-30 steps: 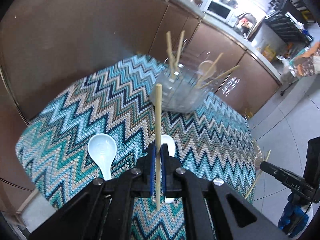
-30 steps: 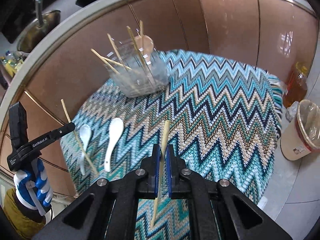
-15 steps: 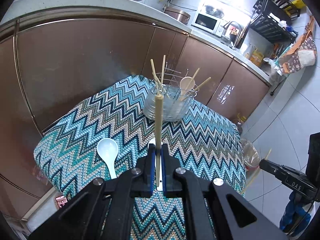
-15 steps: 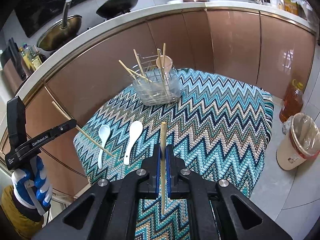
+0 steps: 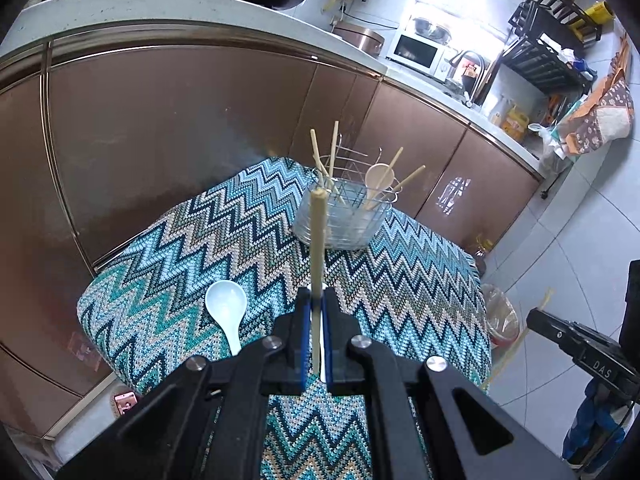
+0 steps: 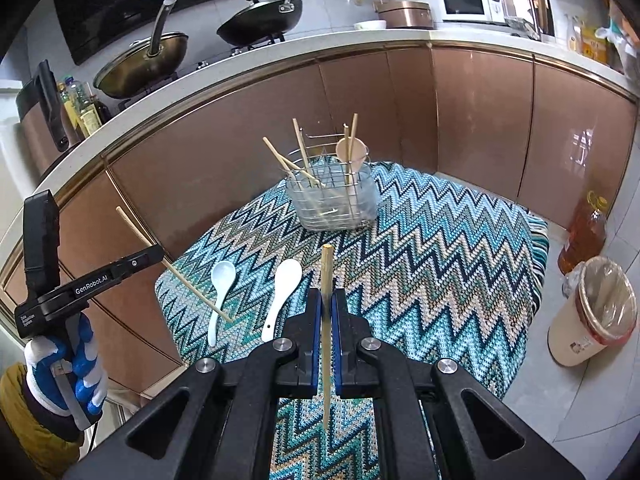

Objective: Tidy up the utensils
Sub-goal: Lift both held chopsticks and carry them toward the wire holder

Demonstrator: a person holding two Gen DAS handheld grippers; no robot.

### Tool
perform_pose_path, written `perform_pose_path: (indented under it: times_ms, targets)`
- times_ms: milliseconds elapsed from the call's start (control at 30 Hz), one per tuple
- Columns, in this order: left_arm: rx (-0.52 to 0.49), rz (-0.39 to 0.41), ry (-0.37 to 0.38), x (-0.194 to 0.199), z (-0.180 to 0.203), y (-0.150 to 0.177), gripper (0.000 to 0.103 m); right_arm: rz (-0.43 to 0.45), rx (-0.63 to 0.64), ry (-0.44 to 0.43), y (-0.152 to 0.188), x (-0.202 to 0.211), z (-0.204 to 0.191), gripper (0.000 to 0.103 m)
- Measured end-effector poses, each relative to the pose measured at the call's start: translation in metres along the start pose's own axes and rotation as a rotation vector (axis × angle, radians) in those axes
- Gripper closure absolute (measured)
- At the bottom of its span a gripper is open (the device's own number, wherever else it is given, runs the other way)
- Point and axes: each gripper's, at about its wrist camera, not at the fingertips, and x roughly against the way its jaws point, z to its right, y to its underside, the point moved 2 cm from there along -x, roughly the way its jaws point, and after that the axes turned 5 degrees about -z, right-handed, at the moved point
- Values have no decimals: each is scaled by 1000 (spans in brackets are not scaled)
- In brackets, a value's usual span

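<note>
My left gripper (image 5: 315, 312) is shut on a wooden chopstick (image 5: 319, 256) that stands upright, held above the near edge of the table. My right gripper (image 6: 327, 308) is shut on another wooden chopstick (image 6: 326, 280), also upright. A wire utensil holder (image 5: 342, 216) stands at the far side of the zigzag tablecloth (image 5: 400, 288), with several chopsticks and a wooden spoon in it; it also shows in the right wrist view (image 6: 332, 196). Two white ceramic spoons (image 6: 221, 292) (image 6: 282, 292) lie on the cloth near the front. The left gripper shows in the right wrist view (image 6: 160, 254).
Brown cabinet fronts (image 6: 480, 120) curve round behind the table. A bin (image 6: 592, 312) with a plastic liner and an oil bottle (image 6: 586, 232) stand on the floor to the right. Pans sit on the counter (image 6: 256, 24).
Both grippers have pulled back and up from the table with their chopsticks, so the holder looks smaller and farther away. The spoons have not moved.
</note>
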Motion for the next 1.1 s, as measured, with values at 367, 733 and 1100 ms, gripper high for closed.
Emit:
perform_pose_path:
  times_ms: [367,733,1100]
  targets:
    - [-10,5,6,-2,3,-13,98,11,28,-9,-18,-3,-7,98]
    - [-29,23,15,-5,8,-45,98,57,59,-30,-55,-4,-12,98]
    - [-52,80,55,-3,15,-103,98,196,76,-54,-123,-3,-13,98]
